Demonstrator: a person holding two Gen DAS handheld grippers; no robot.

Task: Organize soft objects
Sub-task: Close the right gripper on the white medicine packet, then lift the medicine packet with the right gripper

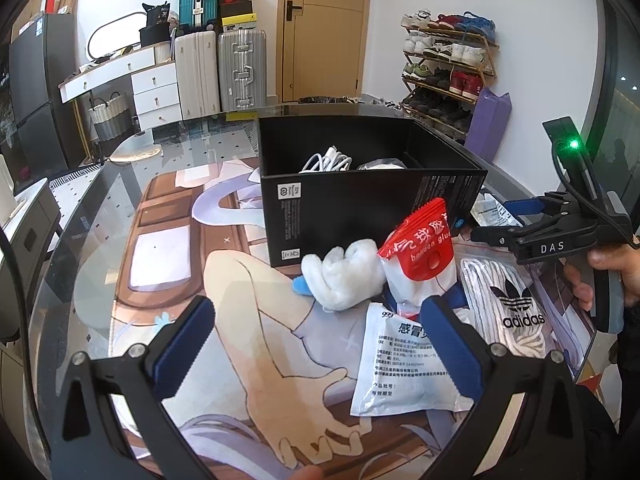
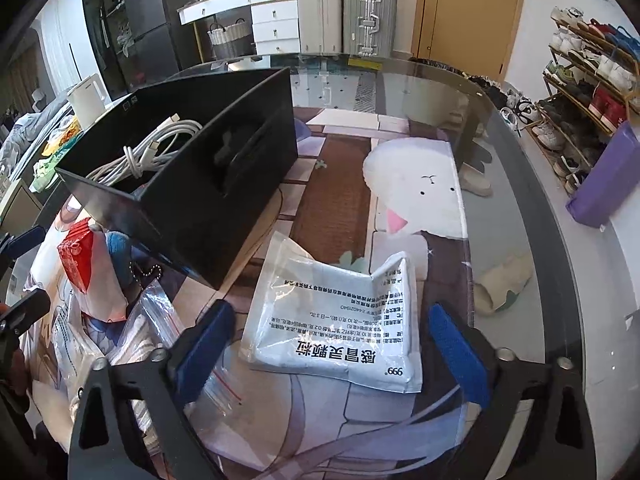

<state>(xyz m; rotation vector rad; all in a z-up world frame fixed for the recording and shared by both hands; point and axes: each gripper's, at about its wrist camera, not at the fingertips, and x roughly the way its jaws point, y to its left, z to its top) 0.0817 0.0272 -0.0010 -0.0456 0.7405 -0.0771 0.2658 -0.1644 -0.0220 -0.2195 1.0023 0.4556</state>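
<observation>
Cable (image 1: 326, 159) already boxed; plush (image 1: 344, 276), red pack (image 1: 420, 252), sachets (image 2: 336, 320) loose on worktop (image 2: 500, 184). Both claws (image 1: 316, 344) (image 2: 332, 352) apart, empty.

Half hidden behind the white plush (image 1: 342, 276) at center frame, a blue item (image 1: 301, 285); inside the black box (image 1: 360, 196), a pale bundle (image 1: 380, 165) largely masked by its wall.

home | shoe rack (image 1: 448, 68) | suitcases (image 1: 222, 70) | drawers (image 1: 154, 94)
</observation>
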